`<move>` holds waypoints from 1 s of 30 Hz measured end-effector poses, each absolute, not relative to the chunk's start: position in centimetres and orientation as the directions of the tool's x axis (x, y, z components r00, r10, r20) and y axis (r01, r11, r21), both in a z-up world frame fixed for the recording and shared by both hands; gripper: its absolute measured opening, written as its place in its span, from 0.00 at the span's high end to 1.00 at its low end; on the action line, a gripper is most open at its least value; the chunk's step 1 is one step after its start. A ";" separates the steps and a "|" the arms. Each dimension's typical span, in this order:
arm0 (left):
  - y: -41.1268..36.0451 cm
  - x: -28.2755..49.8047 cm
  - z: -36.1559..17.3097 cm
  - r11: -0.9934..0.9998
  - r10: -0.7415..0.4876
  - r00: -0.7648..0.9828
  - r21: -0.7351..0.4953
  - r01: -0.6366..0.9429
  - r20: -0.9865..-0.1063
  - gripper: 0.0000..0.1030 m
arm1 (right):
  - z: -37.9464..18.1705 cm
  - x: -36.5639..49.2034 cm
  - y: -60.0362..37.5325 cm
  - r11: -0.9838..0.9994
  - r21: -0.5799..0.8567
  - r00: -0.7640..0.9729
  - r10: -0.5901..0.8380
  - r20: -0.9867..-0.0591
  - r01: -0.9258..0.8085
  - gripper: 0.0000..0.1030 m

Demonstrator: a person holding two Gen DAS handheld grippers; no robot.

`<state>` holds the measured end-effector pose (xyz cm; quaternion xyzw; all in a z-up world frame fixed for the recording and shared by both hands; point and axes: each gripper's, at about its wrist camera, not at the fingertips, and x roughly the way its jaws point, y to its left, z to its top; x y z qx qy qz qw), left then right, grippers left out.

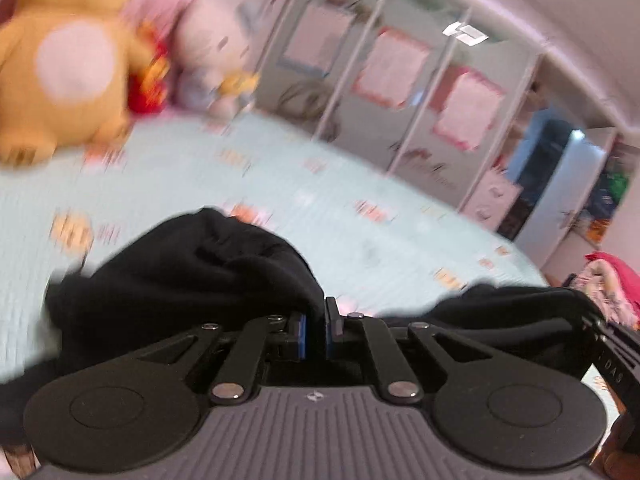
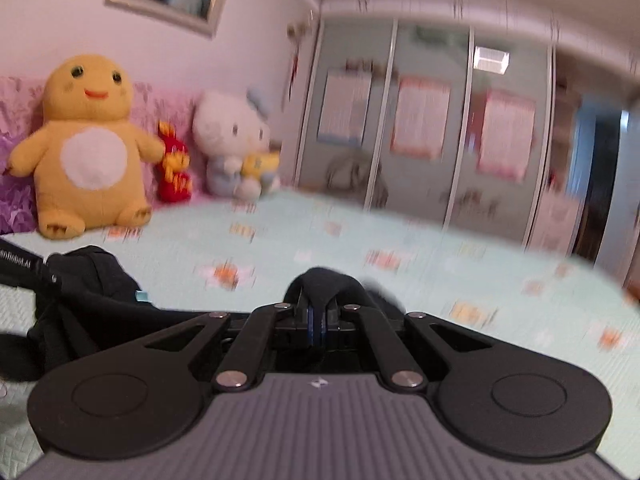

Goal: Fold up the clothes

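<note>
A fold of the black garment [image 1: 208, 276] is being pinched by the left gripper [image 1: 316, 334], whose blue pads are pressed onto the cloth. Another bunch of the same garment [image 2: 324, 284] is being clamped by the right gripper [image 2: 318, 326]. The garment is being held just above the pale green bedspread [image 2: 400, 280], near the yellow plush toy [image 2: 88, 152]

left gripper [image 1: 316, 330] | black linkages, blue pads, silver rivets, ribbed grey body
</note>
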<state>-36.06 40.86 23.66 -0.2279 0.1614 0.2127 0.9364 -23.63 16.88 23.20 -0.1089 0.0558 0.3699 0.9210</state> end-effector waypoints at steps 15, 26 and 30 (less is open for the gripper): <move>31.6 -35.3 47.8 0.971 0.169 0.985 -0.162 -0.174 -0.043 0.93 | 46.8 -28.3 7.2 0.862 -0.319 0.790 0.494 0.363 -0.393 0.99; 24.9 -28.7 46.4 0.988 0.029 0.996 -0.151 -0.041 -0.086 0.93 | 48.2 -25.6 -0.3 0.924 -0.311 0.852 0.341 0.397 -0.224 0.99; 23.8 -25.6 40.0 0.982 -0.014 0.975 -0.188 -0.029 -0.224 0.93 | 43.0 -22.8 -1.3 0.929 -0.255 0.897 0.337 0.286 -0.268 0.99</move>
